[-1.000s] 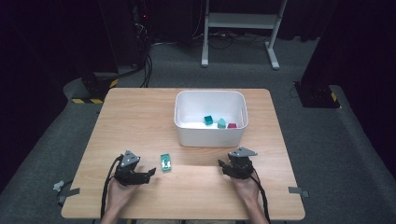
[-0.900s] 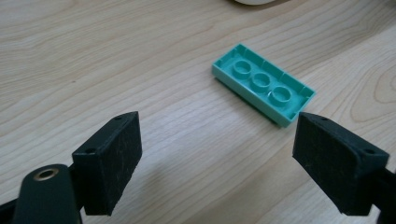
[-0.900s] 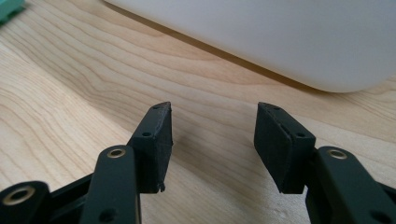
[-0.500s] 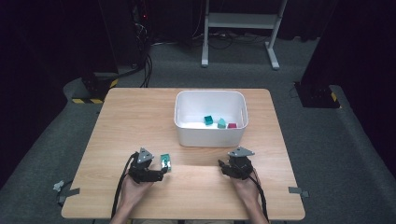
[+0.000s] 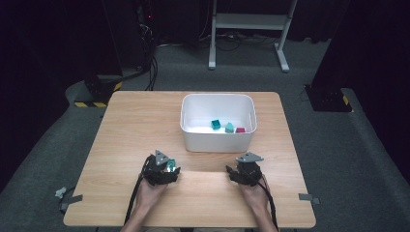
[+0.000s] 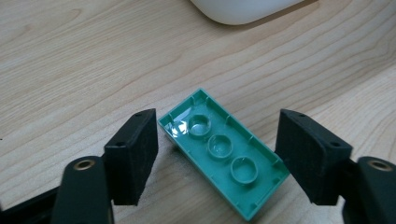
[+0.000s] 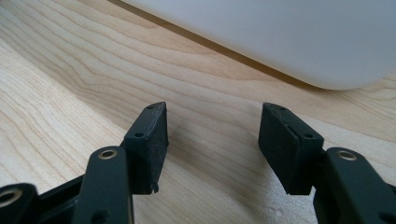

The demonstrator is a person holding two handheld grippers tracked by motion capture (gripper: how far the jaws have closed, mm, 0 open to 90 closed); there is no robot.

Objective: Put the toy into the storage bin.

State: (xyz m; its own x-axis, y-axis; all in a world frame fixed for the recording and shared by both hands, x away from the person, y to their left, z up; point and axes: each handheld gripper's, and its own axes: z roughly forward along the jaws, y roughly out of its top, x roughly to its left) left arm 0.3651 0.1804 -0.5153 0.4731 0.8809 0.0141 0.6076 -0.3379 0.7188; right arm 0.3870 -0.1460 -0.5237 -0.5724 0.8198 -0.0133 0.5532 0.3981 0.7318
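The green brick [image 6: 224, 151] lies upside down on the desk [image 5: 121, 130], askew between the left tool [image 6: 215, 158], whose jaws have just been closing without contact. The tool should square up before clamping.

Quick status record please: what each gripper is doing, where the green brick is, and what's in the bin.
left gripper: jaws just closing around green brick, pads not yet touching it
green brick: hollow side up, lying on table
right gripper: open, jaws just opening, nothing between them, near the bin
white bin: holds two teal blocks and one red block
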